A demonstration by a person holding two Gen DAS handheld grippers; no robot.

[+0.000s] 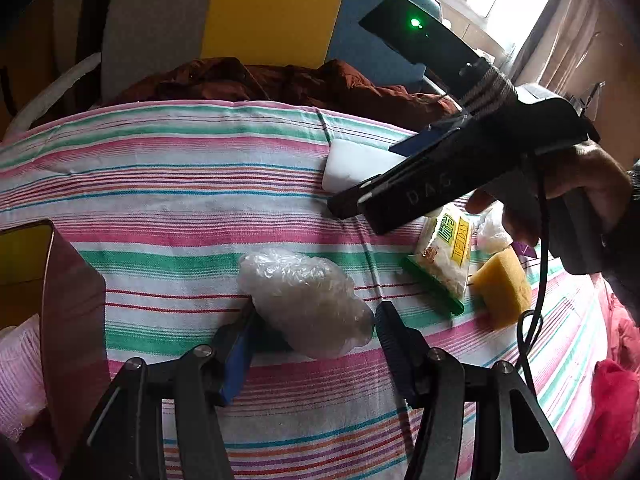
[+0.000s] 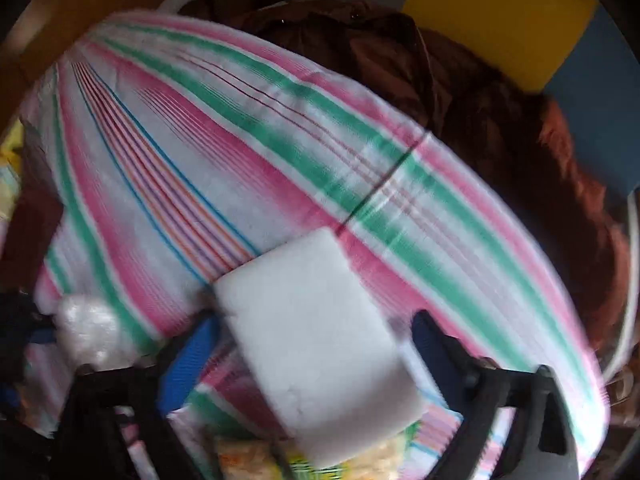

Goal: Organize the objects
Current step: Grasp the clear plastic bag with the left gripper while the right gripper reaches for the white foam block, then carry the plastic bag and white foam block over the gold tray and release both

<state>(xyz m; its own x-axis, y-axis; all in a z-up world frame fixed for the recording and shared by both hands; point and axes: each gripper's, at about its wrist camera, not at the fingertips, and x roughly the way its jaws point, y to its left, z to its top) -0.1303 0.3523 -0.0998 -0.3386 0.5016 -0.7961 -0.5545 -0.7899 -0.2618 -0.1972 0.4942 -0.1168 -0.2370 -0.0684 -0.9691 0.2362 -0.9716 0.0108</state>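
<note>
A crumpled clear plastic bag (image 1: 306,300) lies on the striped cloth (image 1: 180,184) between the fingers of my left gripper (image 1: 316,324), which is open around it. My right gripper (image 2: 316,332) is open with a white foam block (image 2: 316,340) between its fingers; the block also shows in the left wrist view (image 1: 352,164) under the right gripper (image 1: 340,204). A green and yellow snack packet (image 1: 444,256) and a yellow sponge (image 1: 504,284) lie to the right. The plastic bag shows at the lower left of the right wrist view (image 2: 92,332).
A brown box (image 1: 68,304) stands at the left edge with pink material (image 1: 20,368) in it. A dark brown garment (image 1: 280,80) lies beyond the cloth's far edge. Red fabric (image 1: 608,412) is at the lower right. A small white bag (image 1: 494,228) lies by the sponge.
</note>
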